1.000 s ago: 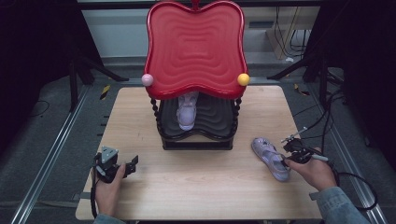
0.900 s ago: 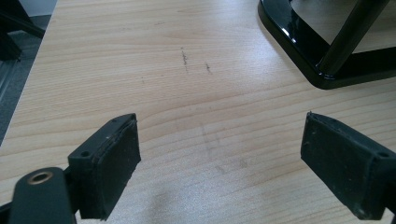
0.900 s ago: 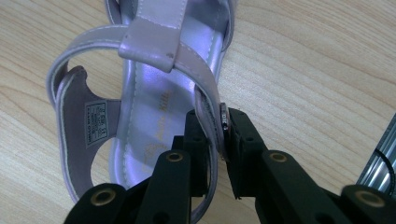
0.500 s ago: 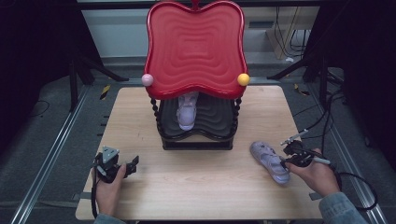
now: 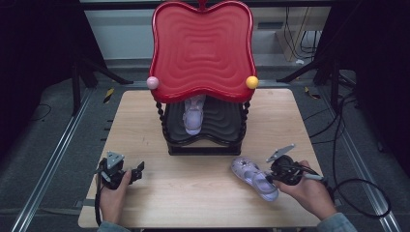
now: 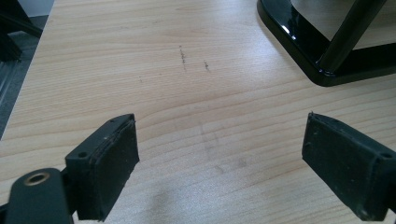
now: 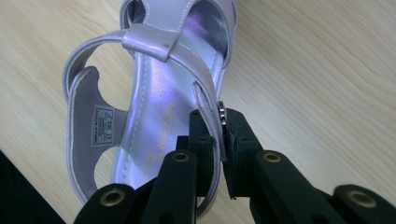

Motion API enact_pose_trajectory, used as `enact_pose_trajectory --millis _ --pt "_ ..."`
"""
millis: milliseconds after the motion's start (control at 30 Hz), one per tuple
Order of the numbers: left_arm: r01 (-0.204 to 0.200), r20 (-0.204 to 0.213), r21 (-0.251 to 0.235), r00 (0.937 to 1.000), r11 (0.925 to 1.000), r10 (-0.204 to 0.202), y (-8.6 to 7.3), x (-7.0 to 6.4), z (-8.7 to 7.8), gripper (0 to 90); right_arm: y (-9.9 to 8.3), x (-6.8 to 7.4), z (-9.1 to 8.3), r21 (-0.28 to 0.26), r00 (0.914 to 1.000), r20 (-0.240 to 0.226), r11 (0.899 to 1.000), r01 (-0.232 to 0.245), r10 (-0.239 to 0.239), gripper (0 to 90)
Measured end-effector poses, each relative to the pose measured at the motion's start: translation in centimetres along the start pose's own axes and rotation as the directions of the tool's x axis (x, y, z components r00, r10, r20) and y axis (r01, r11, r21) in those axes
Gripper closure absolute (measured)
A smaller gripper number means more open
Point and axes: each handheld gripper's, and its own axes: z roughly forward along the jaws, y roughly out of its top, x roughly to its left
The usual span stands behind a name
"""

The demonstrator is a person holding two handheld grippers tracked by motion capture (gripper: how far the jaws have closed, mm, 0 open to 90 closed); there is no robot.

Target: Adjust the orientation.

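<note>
Jaws of the right gripper (image 7: 219, 140) are clamped on the side strap of a lilac sandal (image 7: 154, 107), right at its small metal buckle; the sandal lies on the tabletop (image 5: 203, 179) at the near right, in front of the rack (image 5: 203, 140). Judged by its thin straps and slim sole, it is light and the strap soft; a hold on the strap alone will likely let the shoe swing, so the firmer heel cup may serve better. Jaws of the left gripper (image 6: 219, 168) stand wide apart over bare wood. A second sandal (image 5: 194, 116) sits on the rack's lower shelf, its far end hidden under the red top tray (image 5: 203, 48).
</note>
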Motion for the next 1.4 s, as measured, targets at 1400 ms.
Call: enact_pose_trajectory --millis 1400 --pt "-0.003 -0.008 0.011 1.0 0.9999 0.004 0.0 0.1 0.1 9.5 4.3 4.2 -1.3 -0.112 0.9979 -0.025 0.992 0.056 -0.059 61.6"
